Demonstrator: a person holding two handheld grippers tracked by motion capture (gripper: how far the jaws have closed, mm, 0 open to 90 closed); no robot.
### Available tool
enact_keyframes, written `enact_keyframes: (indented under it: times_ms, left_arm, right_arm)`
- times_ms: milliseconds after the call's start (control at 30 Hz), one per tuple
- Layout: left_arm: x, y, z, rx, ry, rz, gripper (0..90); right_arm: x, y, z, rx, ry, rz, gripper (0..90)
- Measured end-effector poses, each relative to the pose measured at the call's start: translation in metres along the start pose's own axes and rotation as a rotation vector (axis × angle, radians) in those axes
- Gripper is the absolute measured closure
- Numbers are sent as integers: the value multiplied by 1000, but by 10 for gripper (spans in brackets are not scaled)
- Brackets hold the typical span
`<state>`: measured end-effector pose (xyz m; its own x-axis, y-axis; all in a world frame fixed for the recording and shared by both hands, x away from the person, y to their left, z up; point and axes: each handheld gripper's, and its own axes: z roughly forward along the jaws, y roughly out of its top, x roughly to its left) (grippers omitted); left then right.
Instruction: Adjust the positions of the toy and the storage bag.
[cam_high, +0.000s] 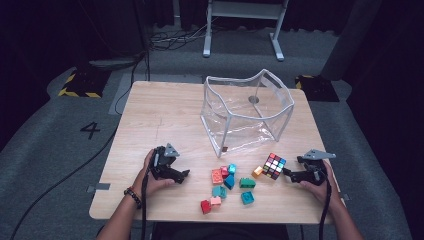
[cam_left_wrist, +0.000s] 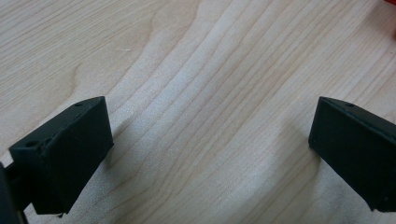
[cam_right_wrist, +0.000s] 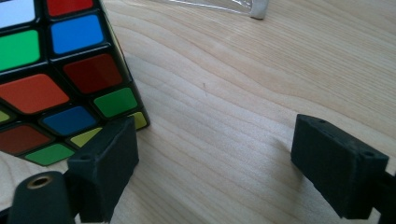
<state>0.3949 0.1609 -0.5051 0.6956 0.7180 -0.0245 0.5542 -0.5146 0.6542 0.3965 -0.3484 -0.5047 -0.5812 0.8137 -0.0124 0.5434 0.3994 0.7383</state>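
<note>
High view: right gripper (cam_high: 286, 171) rests near the table's (cam_high: 160, 110) right edge, jaws wide and empty, beside the puzzle cube (cam_high: 274, 165); left gripper (cam_high: 186, 174) likewise gapes empty.

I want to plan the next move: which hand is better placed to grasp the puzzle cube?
Right. The right gripper is open beside the cube, one jaw almost at its corner. The left gripper is open over bare table, beyond the blocks.
</note>
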Motion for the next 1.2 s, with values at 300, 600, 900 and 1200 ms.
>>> enact_keyframes:
  times_ms: [300,600,900,1200]
  left_arm:
    - [0,0,-1,9,1,-1,4]
    - [-7,8,-6,-3,-3,34,149]
    - [-20,45,-14,-71,-21,81,175]
    - [-51,94,-1,-155,-45,142,220]
  right_arm:
    - [-1,-1,-1,-3,2,-6,149]
    - [-13,9,-28,-54,-59,5,222]
    - [-25,50,-42,-120,-39,-55,253]
    - [-31,98,-19,-104,-63,-117,312]
